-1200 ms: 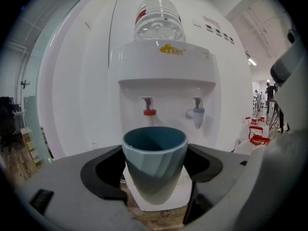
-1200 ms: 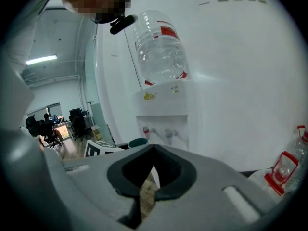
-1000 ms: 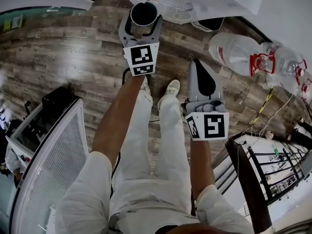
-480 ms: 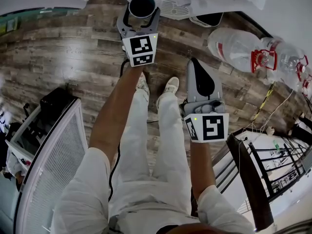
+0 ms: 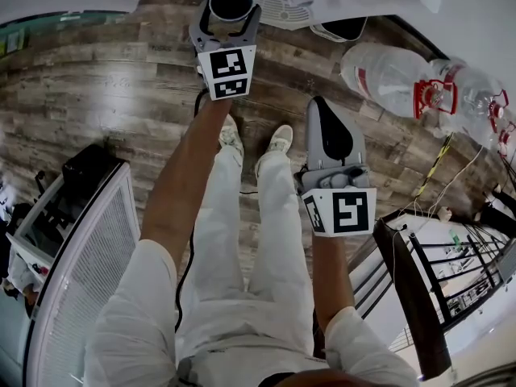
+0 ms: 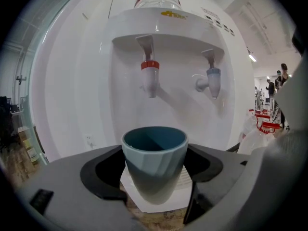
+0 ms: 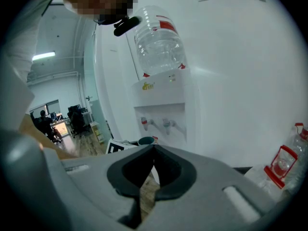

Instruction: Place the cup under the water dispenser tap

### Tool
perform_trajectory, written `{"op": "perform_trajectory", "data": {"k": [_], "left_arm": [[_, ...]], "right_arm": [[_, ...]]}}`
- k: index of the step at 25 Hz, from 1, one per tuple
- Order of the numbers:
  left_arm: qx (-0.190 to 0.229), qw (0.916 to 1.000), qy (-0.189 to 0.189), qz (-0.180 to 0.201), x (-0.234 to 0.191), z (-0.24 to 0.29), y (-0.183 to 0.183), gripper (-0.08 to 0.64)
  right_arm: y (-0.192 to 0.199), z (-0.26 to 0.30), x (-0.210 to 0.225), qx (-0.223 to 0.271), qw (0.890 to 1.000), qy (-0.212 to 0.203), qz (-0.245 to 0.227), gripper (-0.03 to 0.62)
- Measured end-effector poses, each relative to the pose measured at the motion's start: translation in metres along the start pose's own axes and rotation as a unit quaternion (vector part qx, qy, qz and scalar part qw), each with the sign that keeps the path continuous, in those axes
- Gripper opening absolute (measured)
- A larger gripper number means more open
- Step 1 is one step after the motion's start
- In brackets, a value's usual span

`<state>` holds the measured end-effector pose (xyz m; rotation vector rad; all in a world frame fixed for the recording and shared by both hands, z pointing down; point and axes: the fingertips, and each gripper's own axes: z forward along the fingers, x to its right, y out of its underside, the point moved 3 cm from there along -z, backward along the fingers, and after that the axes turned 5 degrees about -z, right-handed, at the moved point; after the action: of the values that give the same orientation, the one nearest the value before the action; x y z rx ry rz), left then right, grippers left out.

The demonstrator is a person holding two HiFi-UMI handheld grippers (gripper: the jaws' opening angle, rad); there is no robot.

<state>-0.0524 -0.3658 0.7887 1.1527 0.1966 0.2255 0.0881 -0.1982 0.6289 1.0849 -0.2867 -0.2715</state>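
Upright, faceted blue cup [image 6: 154,163] gripped, L gripper [image 6: 155,177]

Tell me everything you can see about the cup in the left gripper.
The cup is a handleless tumbler, grey-blue with a matte, ceramic-looking faceted wall tapering downward and a darker teal inside. It looks empty and stands upright. The left gripper is shut on it, one dark jaw pad on each side. It sits before the white water dispenser, below the red tap and roughly in line with it, over the white drip tray; whether its base touches the tray isn't visible.
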Motion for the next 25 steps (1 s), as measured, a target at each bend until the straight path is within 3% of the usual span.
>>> {"op": "perform_trajectory", "data": {"k": [17,25], "left_arm": [[0.033,0.9994,0.004,-0.003,-0.001,0.02,-0.005,0.37],[0.013,0.9999,0.006,0.01,-0.001,0.021,0.009,0.39]], "right_arm": [[0.007,0.003,0.004,-0.011,1.0,0.002,-0.006,0.0],[0.006,0.004,0.003,-0.011,1.0,-0.001,-0.01,0.0]]}}
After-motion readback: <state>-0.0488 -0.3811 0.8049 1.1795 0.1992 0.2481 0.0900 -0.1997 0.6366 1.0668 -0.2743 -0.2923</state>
